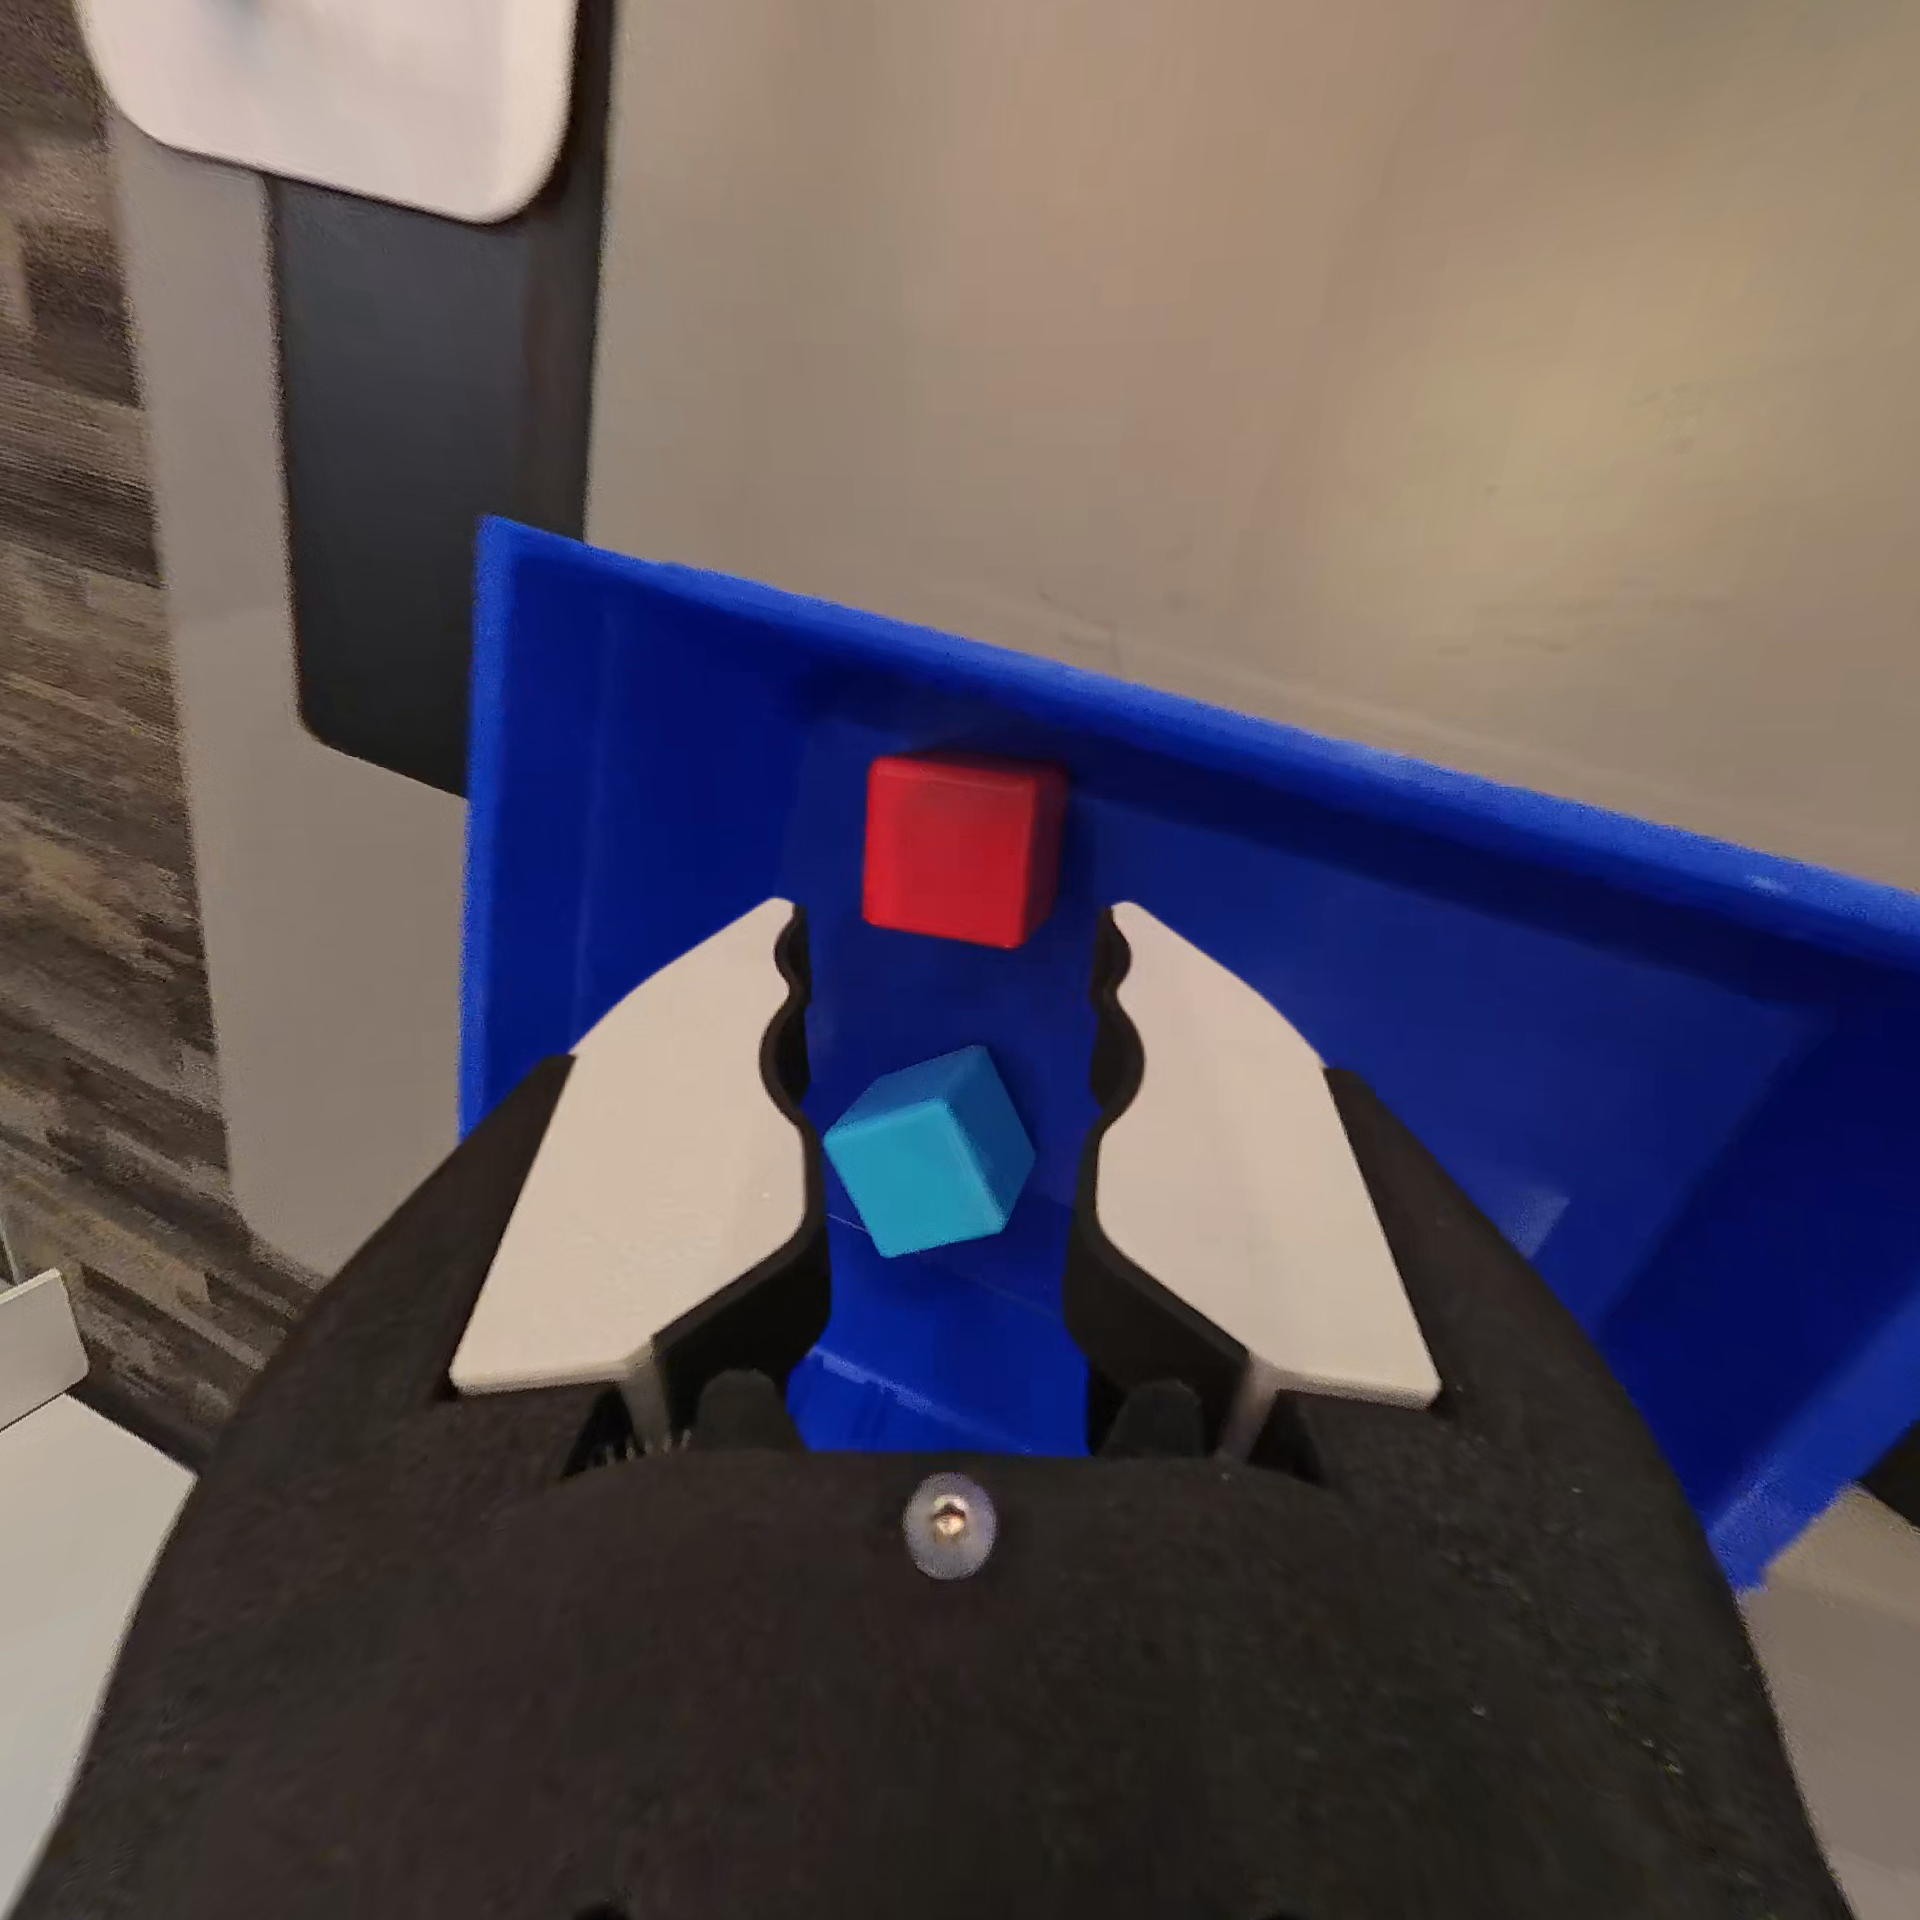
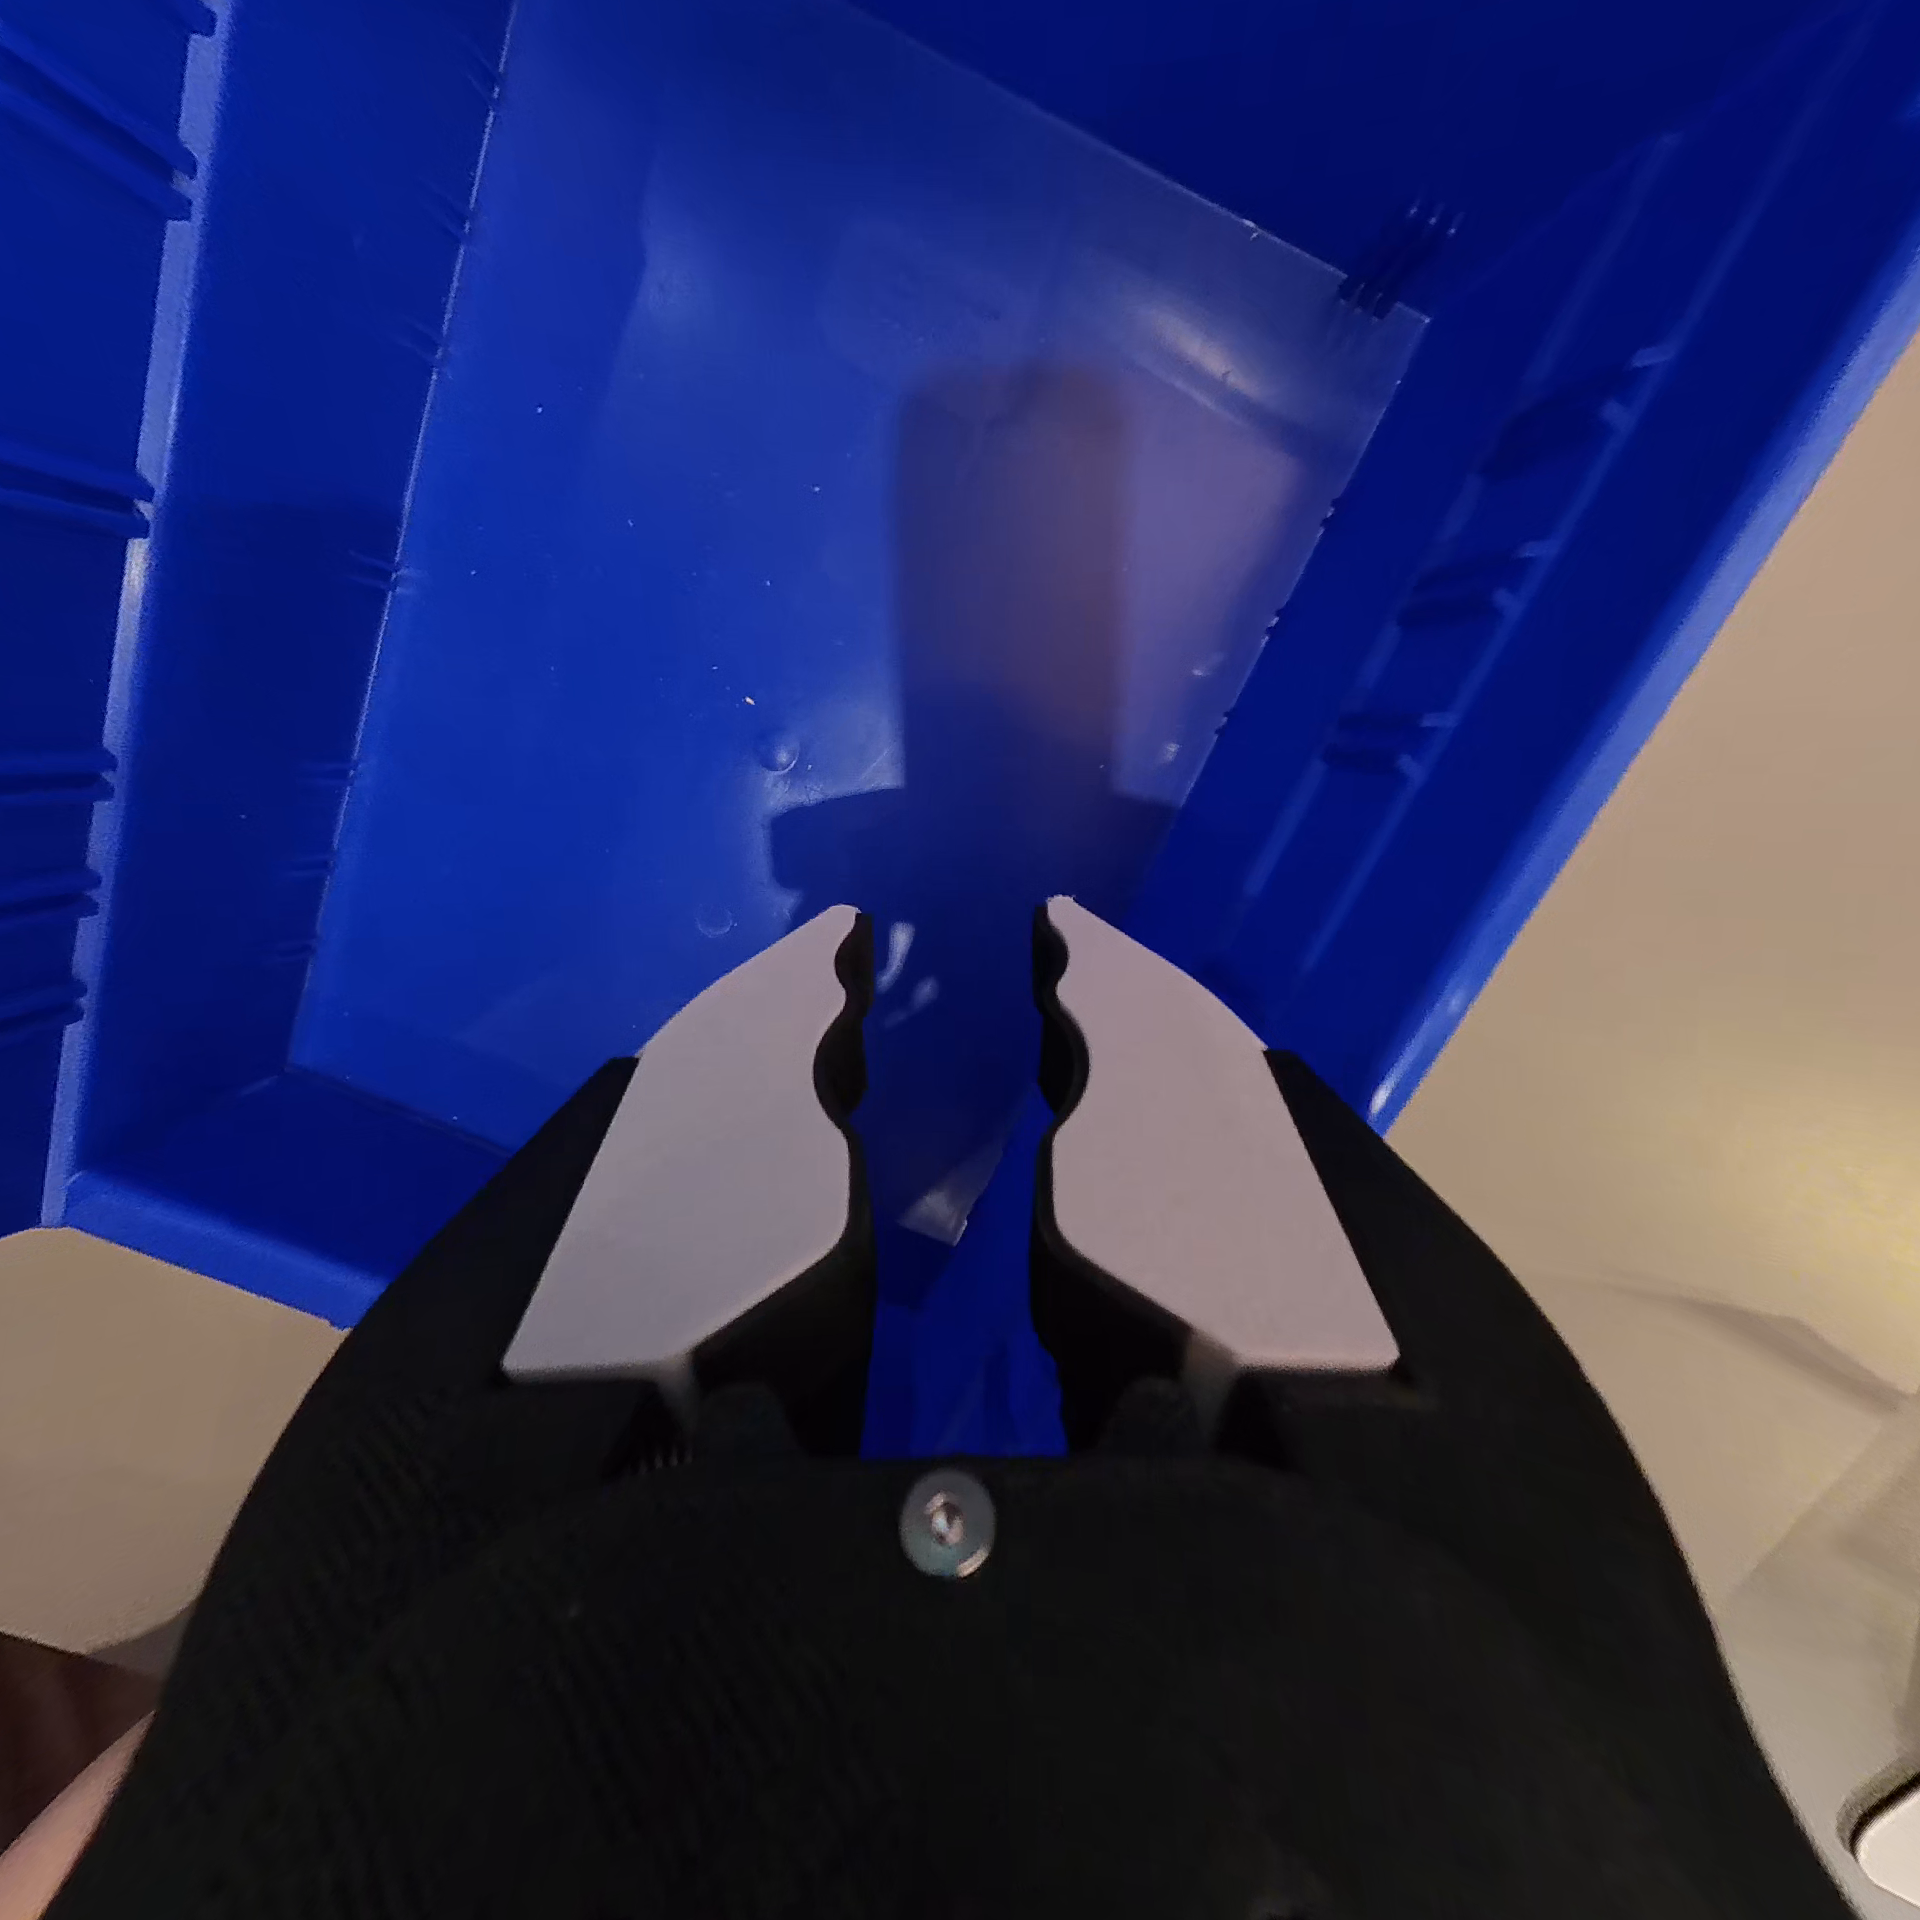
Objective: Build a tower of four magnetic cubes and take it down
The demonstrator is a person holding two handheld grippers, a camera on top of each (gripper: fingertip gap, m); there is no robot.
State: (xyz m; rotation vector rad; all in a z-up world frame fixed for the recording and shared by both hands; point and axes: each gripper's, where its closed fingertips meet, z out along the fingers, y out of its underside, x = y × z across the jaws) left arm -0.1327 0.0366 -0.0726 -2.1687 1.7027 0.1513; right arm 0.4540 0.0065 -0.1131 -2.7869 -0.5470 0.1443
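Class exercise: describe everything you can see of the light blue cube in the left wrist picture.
The light blue cube is a small, smooth, matte block, apparently plastic, with softly rounded edges. It lies on the floor of the blue bin, turned corner-on to the camera, apart from the red cube beyond it. It sits between the fingers of the open left claw, near the left one; contact is unclear.

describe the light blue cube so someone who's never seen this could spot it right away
Look in the blue bin on the pale table. On its floor, between the open fingers of the left hand-held gripper, lies the light blue cube. It is turquoise and turned at an angle, nearer the camera than the red cube by the far wall.
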